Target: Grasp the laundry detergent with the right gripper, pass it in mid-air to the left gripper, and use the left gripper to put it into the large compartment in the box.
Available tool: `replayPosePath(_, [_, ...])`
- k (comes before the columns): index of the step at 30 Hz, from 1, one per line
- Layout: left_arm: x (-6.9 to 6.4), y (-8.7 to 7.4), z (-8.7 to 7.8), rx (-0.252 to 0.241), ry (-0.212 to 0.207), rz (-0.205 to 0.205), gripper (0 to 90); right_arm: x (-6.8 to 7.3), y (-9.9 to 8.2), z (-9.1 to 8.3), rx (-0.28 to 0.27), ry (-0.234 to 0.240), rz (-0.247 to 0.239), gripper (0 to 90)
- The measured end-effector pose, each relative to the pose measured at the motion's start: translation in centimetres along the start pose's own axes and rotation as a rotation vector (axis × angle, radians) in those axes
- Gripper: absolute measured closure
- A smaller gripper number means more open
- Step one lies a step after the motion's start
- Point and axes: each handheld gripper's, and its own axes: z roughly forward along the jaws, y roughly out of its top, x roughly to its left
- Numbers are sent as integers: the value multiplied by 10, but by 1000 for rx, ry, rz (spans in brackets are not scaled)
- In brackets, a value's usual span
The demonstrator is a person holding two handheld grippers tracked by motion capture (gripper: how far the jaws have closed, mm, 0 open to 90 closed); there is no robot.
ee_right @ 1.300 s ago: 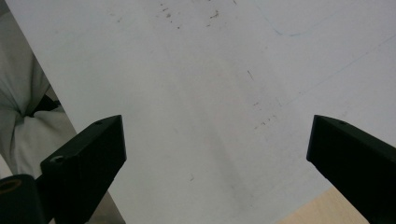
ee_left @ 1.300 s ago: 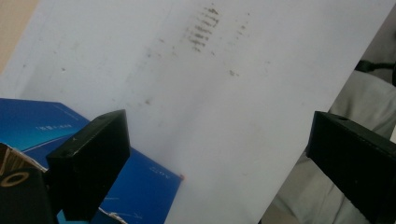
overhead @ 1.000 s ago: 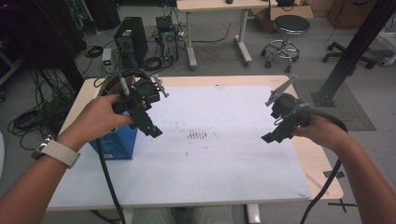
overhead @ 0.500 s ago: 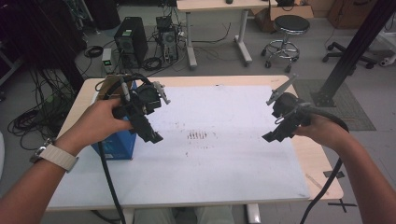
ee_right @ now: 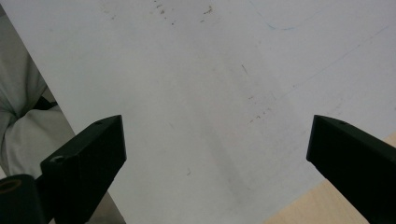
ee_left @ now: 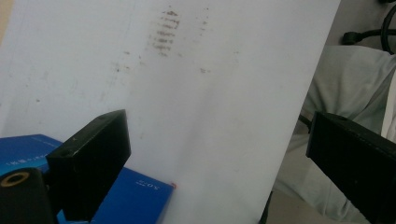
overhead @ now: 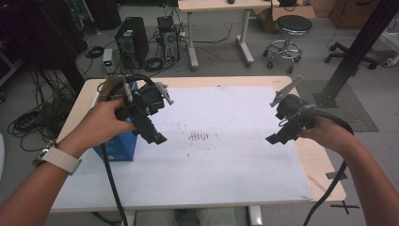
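Since a second ago, the left gripper (overhead: 153, 134) has edged slightly right and forward above the blue box (overhead: 120, 143), while the right gripper (overhead: 277, 136) has barely shifted. Nearest the person, both hands hover over the white sheet (overhead: 211, 165), each gripper's jaws spread wide and holding nothing. The blue box rests at the sheet's left edge, just below the left gripper, ungrasped. Farther off, a smudged patch (overhead: 199, 136) marks mid-sheet. Judging by this, the pickup has yet to begin.

No legible txt on blue box (ee_left: 140, 198)
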Motion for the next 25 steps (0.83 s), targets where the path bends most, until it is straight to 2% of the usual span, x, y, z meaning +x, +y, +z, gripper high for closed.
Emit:
replayPosePath(16, [-1,1,1,-2,3,-4,70,3,0,1,-1,1,-9,45])
replayPosePath(25, [0,3,2,-1,1,-3,70,3,-4,1,-5,1,3,45])
